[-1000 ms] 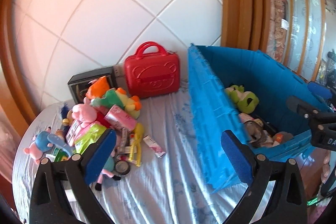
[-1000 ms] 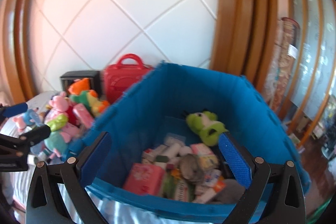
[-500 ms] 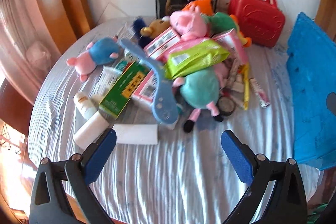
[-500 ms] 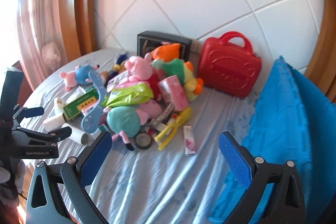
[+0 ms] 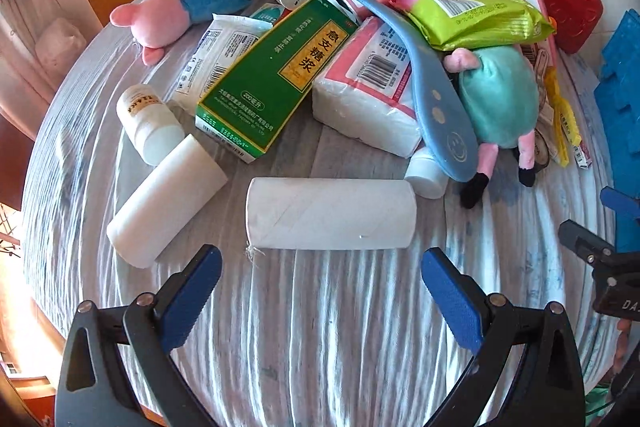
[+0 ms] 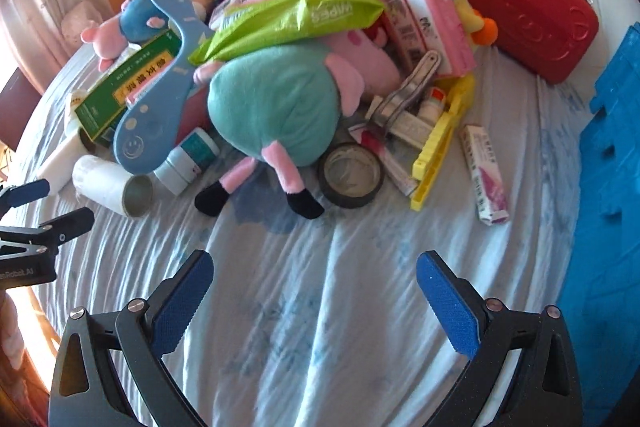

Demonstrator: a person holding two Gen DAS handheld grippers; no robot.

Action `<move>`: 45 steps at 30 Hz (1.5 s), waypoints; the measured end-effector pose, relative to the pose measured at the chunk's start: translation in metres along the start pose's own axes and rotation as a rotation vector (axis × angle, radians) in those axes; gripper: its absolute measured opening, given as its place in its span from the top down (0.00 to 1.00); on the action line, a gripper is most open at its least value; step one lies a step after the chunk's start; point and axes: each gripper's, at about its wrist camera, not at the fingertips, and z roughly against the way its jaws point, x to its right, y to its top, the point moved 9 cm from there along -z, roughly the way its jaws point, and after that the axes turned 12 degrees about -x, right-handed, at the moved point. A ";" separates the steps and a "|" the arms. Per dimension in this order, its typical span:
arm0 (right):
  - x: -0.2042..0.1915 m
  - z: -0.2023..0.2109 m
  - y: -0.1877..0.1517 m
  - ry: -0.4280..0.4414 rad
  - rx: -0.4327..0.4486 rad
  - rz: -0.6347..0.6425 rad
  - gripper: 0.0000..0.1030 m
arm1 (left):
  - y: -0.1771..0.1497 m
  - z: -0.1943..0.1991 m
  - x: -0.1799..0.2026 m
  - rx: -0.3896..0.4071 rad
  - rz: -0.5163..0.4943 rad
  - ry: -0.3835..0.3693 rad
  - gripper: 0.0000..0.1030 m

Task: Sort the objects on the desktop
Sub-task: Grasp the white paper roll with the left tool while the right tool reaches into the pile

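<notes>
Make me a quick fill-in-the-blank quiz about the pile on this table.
1. The white cardboard tube lying just ahead of the left gripper is lying on its ____.
2. The carry case behind the pile is ____ in colour.
3. Both grippers' jaws are ____.

Missing words: side; red; open

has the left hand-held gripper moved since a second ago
Yes. The left hand-held gripper swung left, away from the blue crate, and closed in on the white roll.
</notes>
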 end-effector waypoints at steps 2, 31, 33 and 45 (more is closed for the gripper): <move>-0.004 -0.021 -0.001 -0.001 -0.036 -0.001 0.00 | 0.001 -0.013 0.000 -0.012 -0.004 -0.003 0.02; -0.011 -0.016 -0.010 0.032 0.092 0.033 0.32 | 0.005 -0.026 0.016 0.110 0.056 0.024 0.16; -0.022 -0.010 -0.006 0.042 0.104 0.074 0.32 | -0.005 -0.029 0.001 0.096 0.090 -0.009 0.18; -0.080 -0.011 -0.001 0.128 0.098 0.201 0.33 | -0.053 0.014 -0.074 0.104 0.223 0.025 0.18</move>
